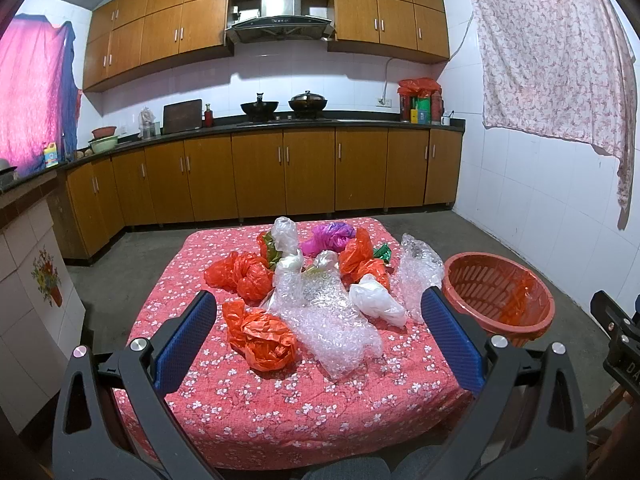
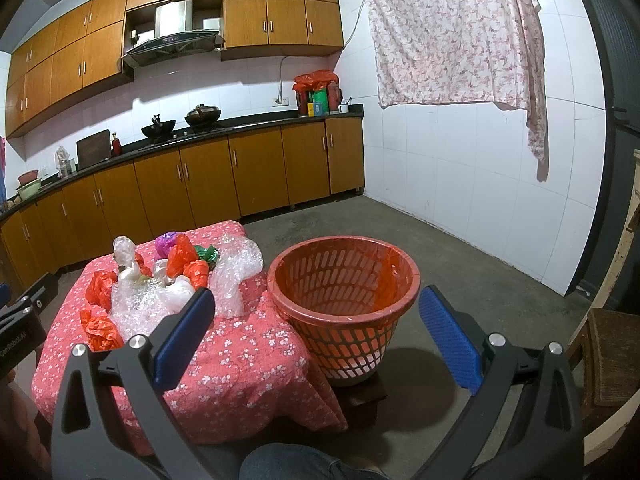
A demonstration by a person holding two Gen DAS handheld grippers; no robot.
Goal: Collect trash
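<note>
Both hand-held grippers hang spread wide with nothing between their blue pads: the left hand-held gripper (image 1: 318, 322) over the near edge of the surface (image 1: 280, 412), the right hand-held gripper (image 2: 318, 326) framing the red basket (image 2: 343, 280). Crumpled orange bags (image 1: 260, 338), bubble wrap (image 1: 332, 320) and a purple bag (image 1: 326, 238) lie heaped on the floral-clothed surface, just beside the basket.

1. We see a kitchen with orange-brown wooden cabinets (image 1: 260, 168) below a dark countertop (image 1: 280, 122) and more cabinets above; a steel range hood (image 1: 280, 12) sits between them.
2. We note white tiled walls (image 2: 460, 168); a floral cloth (image 2: 456, 36) hangs on the right one.
3. We see a grey concrete floor (image 2: 460, 272).
</note>
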